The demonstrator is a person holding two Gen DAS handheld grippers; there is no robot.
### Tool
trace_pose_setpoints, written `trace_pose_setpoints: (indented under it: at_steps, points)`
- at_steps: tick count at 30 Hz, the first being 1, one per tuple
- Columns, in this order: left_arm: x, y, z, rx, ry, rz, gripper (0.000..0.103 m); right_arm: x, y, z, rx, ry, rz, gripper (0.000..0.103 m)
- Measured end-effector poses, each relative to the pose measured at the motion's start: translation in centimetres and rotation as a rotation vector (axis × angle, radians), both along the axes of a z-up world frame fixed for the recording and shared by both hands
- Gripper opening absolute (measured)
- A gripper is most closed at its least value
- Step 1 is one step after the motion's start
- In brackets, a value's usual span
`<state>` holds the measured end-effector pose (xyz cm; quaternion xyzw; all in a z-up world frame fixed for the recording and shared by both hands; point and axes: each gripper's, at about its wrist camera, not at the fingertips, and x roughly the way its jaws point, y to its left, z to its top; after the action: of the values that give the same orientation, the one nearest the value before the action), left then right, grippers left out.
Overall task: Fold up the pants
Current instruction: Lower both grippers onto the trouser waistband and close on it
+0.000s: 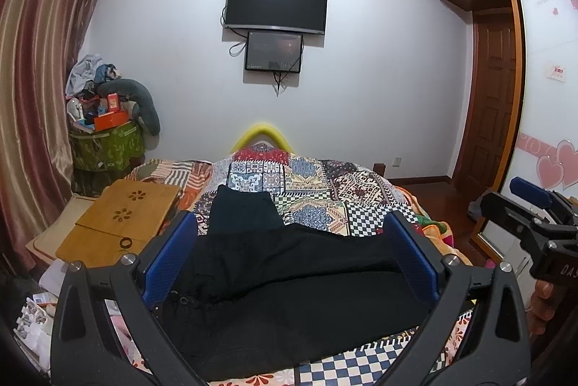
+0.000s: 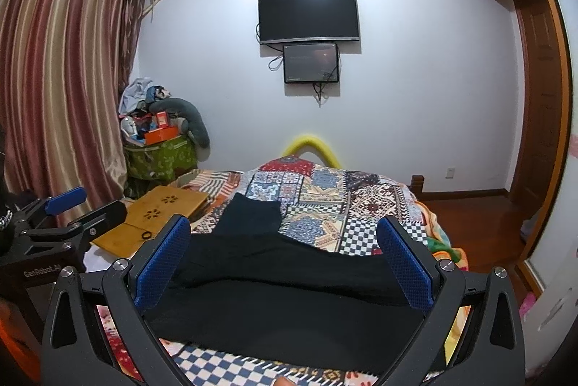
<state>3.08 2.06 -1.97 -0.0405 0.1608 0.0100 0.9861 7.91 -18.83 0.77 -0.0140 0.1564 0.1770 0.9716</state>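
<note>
Covering most of the room's floor space, the bed [image 1: 325, 191] wears a patchwork quilt [image 1: 310, 183], and the black pants [image 1: 289, 277] lie spread across its near end, one leg reaching toward 12 o'clock in both views. On the far wall hang a dark television [image 1: 276, 5] and a smaller screen [image 1: 274, 51] below it. A wooden lap tray [image 1: 123, 216] sits at 9 o'clock of the pants.

The left gripper [image 1: 290, 256] hovers with its blue fingers [image 1: 171, 259] spread wide, the pants filling the gap between them without visible contact. The right gripper [image 2: 285, 259] is likewise spread, its fingers [image 2: 164, 263] flanking the same black cloth, nothing pinched.

Only the left wrist view shows the waistband button [image 1: 182, 300] near 8 o'clock, the wardrobe door with pink hearts [image 1: 556, 165] at 3 o'clock, and the right gripper from the side. Only the right wrist view shows the left gripper at 9 o'clock and more of the striped curtain [image 2: 65, 79].
</note>
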Motion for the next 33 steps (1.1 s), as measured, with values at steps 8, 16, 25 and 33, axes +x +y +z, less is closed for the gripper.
trace_pose_setpoints:
  at_steps: [8,16,25,33]
  points:
    - [5.8,2.8,-1.7,0.022,0.055,0.028,0.103,4.7,-0.7,-2.0,-0.081,0.022,-0.05,0.102]
    - [12.9,7.9,-5.3,0.053,0.163,0.092,0.103,10.5,-3.4,-6.0,-0.145,0.141,-0.104,0.102]
    - [19.3,15.0,-12.5,0.012,0.347,0.188,0.103,15.2,-8.0,-10.8,-0.16,0.308,-0.179,0.102]
    - [25.1,19.1,-20.0,-0.074,0.545,0.183,0.101,19.4,-12.3,-15.3,-0.175,0.45,-0.239,0.101]
